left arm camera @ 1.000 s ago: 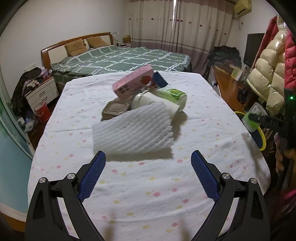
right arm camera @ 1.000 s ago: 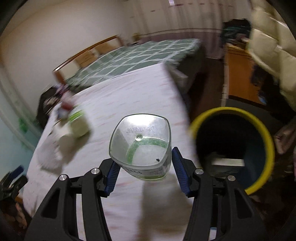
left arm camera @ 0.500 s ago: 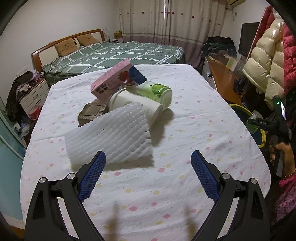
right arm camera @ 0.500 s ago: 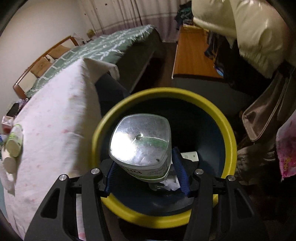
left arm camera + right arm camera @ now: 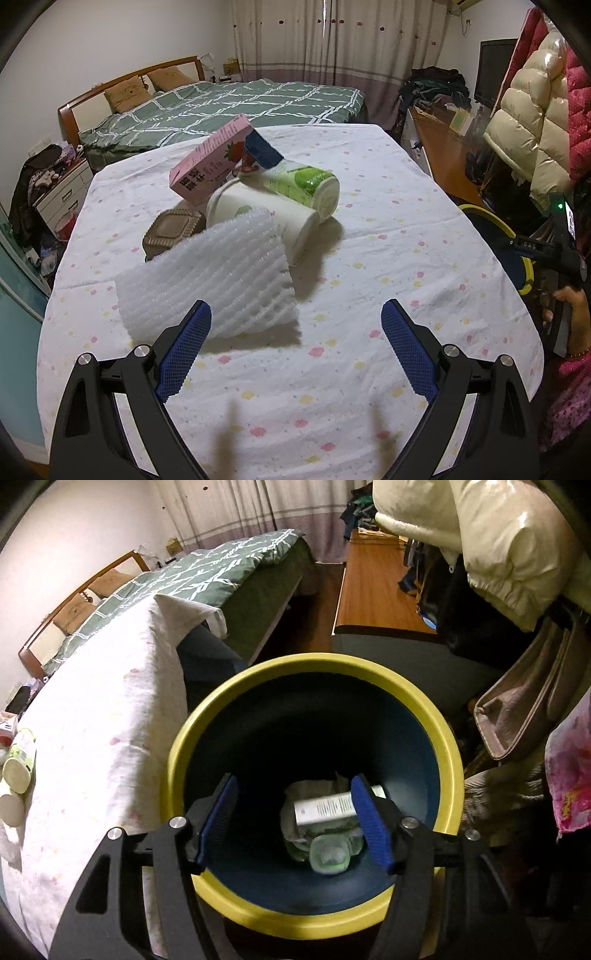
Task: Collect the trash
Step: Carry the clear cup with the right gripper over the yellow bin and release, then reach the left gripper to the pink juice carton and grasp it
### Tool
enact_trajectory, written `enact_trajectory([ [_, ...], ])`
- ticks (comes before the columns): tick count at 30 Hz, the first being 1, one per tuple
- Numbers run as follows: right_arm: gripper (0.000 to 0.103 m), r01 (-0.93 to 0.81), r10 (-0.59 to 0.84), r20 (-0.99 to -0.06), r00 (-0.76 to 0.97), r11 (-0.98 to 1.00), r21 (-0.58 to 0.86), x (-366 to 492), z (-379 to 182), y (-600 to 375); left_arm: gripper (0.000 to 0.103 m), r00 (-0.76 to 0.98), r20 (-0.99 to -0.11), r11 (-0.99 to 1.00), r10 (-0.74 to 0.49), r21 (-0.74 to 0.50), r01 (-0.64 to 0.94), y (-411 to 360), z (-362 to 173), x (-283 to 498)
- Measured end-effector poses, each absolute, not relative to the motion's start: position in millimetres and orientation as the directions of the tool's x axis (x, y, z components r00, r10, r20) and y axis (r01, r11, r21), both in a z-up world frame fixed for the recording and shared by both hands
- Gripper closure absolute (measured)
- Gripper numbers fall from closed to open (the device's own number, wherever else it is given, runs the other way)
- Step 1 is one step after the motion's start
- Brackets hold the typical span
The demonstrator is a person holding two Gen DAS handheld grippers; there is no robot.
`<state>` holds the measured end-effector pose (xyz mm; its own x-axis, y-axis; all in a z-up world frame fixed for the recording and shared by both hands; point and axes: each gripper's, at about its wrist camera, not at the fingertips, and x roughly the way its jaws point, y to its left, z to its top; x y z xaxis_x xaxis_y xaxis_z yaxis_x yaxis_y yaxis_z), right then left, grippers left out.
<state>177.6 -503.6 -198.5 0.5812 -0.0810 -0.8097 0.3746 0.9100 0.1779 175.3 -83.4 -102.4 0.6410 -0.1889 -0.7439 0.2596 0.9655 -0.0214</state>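
1. The clear plastic bottle (image 5: pixel 330 856) lies at the bottom of the yellow-rimmed bin (image 5: pixel 229 694), on top of crumpled paper and beside a white box (image 5: pixel 325 806).
2. The right gripper (image 5: pixel 294 821) hangs over the bin mouth. Its jaws have just been opening and stand apart with nothing pressed between the blue pads (image 5: pixel 369 823).
3. The remaining trash sits in a cluster on the table (image 5: pixel 369 369), which carries a dotted white cloth: a white foam sheet (image 5: pixel 207 288) at the front, a brown paper tray (image 5: pixel 173 230), a white paper cup (image 5: pixel 266 218), a green-and-white can (image 5: pixel 306 184) and a pink carton (image 5: pixel 214 162) leaning on top.
4. The left gripper (image 5: pixel 295 347) is above the cloth, just in front of the foam sheet. Its jaws stand wide apart and empty.
5. The bin stands on the floor just beside the table edge.
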Motion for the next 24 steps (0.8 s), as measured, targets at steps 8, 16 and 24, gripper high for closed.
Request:
enact_trajectory([
  [8,0.042,0.351,-0.061,-0.814,0.577,0.919,0.18,180.5,-199.7,-493.1,0.011,0.675,-0.715,0.969,-0.182,-0.011,0.248,-70.1,-79.2,221.4],
  [16,0.042,0.356,-0.065,-0.812,0.58,0.917,0.181,181.6,-197.5,-491.9,0.011,0.7,-0.691,0.97,-0.181,-0.009,0.242,-56.3,-53.9,273.1],
  [24,0.042,0.342,-0.052,-0.812,0.582,0.921,0.186,187.6,-196.5,-489.2,0.013,0.626,-0.728,0.936,-0.28,-0.062,0.346,-101.3,-72.3,274.5],
])
